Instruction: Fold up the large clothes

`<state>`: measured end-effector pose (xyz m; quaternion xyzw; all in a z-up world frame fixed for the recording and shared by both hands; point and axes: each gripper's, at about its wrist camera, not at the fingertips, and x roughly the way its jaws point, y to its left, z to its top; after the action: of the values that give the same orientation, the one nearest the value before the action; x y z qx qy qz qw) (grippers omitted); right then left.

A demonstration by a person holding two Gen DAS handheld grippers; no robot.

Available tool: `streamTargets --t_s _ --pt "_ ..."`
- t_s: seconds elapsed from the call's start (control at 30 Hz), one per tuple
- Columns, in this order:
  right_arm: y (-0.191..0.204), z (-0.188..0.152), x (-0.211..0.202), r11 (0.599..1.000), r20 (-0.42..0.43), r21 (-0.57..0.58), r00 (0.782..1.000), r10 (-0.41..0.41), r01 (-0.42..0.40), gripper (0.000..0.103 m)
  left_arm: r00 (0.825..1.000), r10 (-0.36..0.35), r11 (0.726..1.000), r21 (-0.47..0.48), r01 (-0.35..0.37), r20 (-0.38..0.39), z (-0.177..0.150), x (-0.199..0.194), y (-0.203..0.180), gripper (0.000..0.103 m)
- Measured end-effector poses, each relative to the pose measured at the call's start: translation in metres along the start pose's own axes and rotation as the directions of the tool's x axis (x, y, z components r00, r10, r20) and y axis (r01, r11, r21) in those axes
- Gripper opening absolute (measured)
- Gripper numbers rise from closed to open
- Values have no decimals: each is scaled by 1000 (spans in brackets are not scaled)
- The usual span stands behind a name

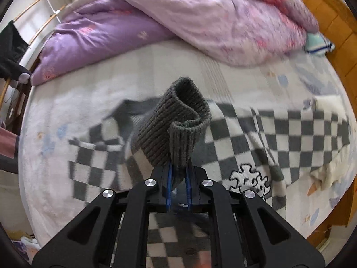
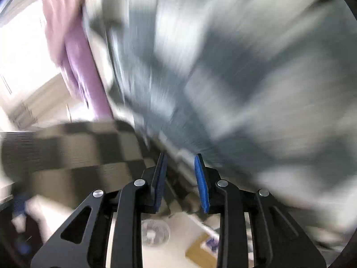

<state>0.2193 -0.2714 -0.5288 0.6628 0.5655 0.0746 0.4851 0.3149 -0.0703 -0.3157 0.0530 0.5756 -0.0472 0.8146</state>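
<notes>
A grey-and-cream checkered sweater (image 1: 256, 134) lies spread across the pale bed sheet (image 1: 100, 93). My left gripper (image 1: 179, 167) is shut on its dark grey ribbed cuff (image 1: 176, 120), which stands up folded over above the blue pads. The right wrist view is badly blurred. In it, my right gripper (image 2: 180, 156) shows a clear gap between its blue pads (image 2: 202, 183), and checkered fabric (image 2: 78, 147) hangs right in front and to the left. I cannot tell whether that cloth touches the pads.
A purple and pink duvet (image 1: 200, 22) is bunched along the far side of the bed. A wooden headboard (image 1: 334, 22) runs at the right, with a striped cloth (image 1: 319, 43) beside it. A clothes rack (image 1: 44, 11) stands at the left. A small fan (image 2: 155, 232) sits on the floor.
</notes>
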Motion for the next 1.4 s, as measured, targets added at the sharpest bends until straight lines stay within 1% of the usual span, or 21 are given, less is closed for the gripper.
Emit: streamTargets --t_s 0.1,0.23,0.27,0.33,0.37,0.4,0.43,0.5,0.6,0.73,0.77,0.87,0.9,0.93,1.0,1.07,1.13,1.2,1.23,1.27,1.4 --pt "-27 14 -82 997 112 70 994 16 -24 26 999 7 1000 20 -6 -49 -13 38 -19 10" --pt "-37 20 -148 996 225 77 972 -70 54 26 996 -8 999 42 12 -91 -36 94 -43 13" --pt "-37 21 -159 996 244 77 968 -67 50 26 995 -19 997 68 26 -101 -44 108 -49 20" --pt "-33 1 -155 995 259 89 966 20 -44 29 975 -50 984 158 85 -214 -60 147 -62 56" --pt "-23 -17 -132 994 264 98 964 28 -56 35 967 -53 974 200 105 -250 -68 158 -63 57" --pt "-12 -17 -130 995 270 100 963 -3 -25 58 975 -70 966 229 119 -212 -72 153 -60 58" --pt "2 -16 -128 996 280 87 958 -55 31 75 979 -91 958 252 137 -185 -75 144 -55 73" --pt "20 -9 -123 993 303 49 946 -117 107 92 978 -114 954 256 158 -177 -79 129 -40 94" --pt "59 -2 -84 974 277 -17 938 -211 224 93 946 -254 956 96 277 -200 -86 101 20 94" --pt "81 -10 -40 955 208 -95 944 -255 279 93 933 -276 942 -259 214 -230 -107 96 119 94" --pt "88 -15 -32 943 204 -110 935 -289 315 93 936 -277 909 -376 181 -219 -115 96 150 94" --pt "95 -16 0 914 185 -133 916 -357 383 92 941 -300 725 -678 118 -157 -142 102 233 93" --pt "97 -18 7 909 187 -134 911 -367 394 86 944 -293 673 -734 92 -150 -151 105 249 93" --pt "97 -18 14 899 188 -135 902 -389 416 76 945 -293 595 -801 64 -143 -163 111 271 93" --pt "98 -18 34 867 186 -162 877 -443 472 61 935 -338 473 -878 71 -106 -181 124 299 93" --pt "92 -11 52 849 194 -157 859 -474 504 50 932 -355 400 -913 78 -76 -190 134 316 80" --pt "85 -7 63 844 217 -113 842 -494 524 45 933 -342 366 -930 23 -112 -197 142 329 43" --pt "79 -8 63 849 253 -70 832 -493 524 34 929 -342 336 -942 -18 -140 -206 146 338 23" --pt "77 -12 60 839 277 -51 815 -509 542 16 928 -349 327 -945 -9 -130 -209 146 340 16" --pt "75 -17 55 837 292 -47 808 -511 546 11 928 -351 335 -942 -2 -127 -212 143 342 13" --pt "62 -33 46 838 297 -6 801 -519 545 10 932 -331 409 -912 0 -148 -211 134 350 11"
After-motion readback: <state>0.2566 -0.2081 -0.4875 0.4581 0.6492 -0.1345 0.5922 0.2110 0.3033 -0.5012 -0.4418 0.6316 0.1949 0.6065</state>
